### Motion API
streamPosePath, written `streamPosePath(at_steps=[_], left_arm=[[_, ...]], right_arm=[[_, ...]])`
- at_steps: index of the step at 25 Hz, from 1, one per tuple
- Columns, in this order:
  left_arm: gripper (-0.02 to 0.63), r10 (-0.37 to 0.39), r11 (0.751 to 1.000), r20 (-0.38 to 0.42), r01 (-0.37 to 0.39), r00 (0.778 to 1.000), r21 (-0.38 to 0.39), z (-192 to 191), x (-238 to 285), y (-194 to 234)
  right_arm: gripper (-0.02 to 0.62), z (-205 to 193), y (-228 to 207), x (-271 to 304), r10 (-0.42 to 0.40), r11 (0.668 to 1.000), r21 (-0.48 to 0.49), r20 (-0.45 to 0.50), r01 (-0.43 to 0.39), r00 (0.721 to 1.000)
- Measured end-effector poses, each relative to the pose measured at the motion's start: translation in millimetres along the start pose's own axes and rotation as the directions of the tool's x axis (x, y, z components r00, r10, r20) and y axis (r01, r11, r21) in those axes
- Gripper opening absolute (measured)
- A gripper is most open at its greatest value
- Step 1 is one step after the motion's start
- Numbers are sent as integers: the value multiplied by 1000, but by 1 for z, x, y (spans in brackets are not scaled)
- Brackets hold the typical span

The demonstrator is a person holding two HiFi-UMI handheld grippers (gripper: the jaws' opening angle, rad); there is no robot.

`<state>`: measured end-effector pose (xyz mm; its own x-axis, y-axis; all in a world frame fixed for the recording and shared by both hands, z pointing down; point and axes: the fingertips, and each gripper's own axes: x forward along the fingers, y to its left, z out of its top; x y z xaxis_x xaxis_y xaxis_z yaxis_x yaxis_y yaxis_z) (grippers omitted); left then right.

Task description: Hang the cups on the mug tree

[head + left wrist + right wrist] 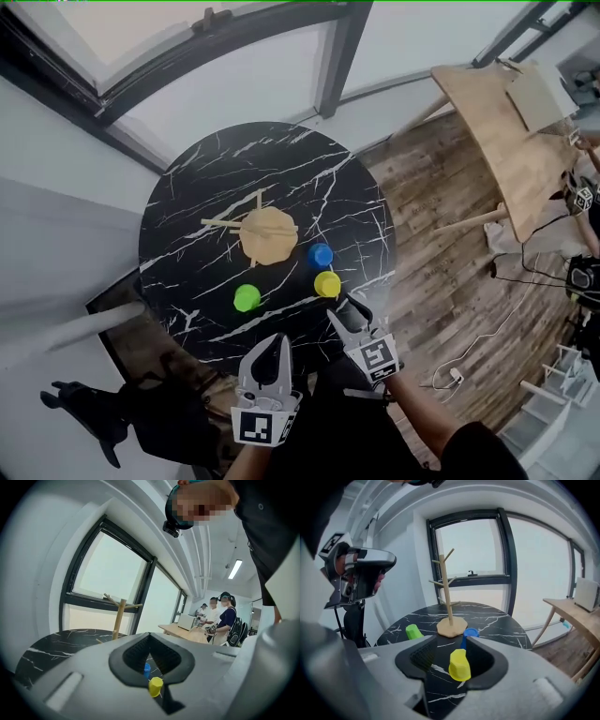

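**While the yellow cup (pixel 458 664) is sitting untouched, a topple is looming**

Right gripper (pixel 450 654) is hovering wide-jawed just short of it on the table (pixel 187 197), beside the blue cup (pixel 321 254); left gripper (pixel 271 342) is hanging clamped together, empty. An off-centre pinch could be tipping it over.

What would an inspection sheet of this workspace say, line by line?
Surface: round black marble table, white veins.
Job's things: wooden mug tree at the centre, pegs bare; blue plastic cup, yellow plastic cup and green plastic cup on the table near its base.
Clutter: nothing seen.
Grippers: left gripper shut, empty; right gripper open, yellow plastic cup just ahead, not gripped.
Cables: white cable on the wooden floor.
Surroundings: large window, wooden desk, people beyond.
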<state>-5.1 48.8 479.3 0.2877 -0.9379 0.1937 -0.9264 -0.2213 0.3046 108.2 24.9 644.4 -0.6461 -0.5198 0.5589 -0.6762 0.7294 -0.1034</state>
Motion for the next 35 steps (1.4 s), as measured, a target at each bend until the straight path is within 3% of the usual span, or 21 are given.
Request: streamPosePath(at_steps=[19, 35], left_arm=[[0, 42, 997, -51, -45, 998, -56, -33, 27, 19], [-2, 48, 997, -39, -50, 998, -67, -37, 23, 28]], right_arm=[[236, -50, -17, 58, 39, 999, -30, -137, -44, 990], [229, -61, -18, 72, 7, 999, -45, -174, -15, 985]])
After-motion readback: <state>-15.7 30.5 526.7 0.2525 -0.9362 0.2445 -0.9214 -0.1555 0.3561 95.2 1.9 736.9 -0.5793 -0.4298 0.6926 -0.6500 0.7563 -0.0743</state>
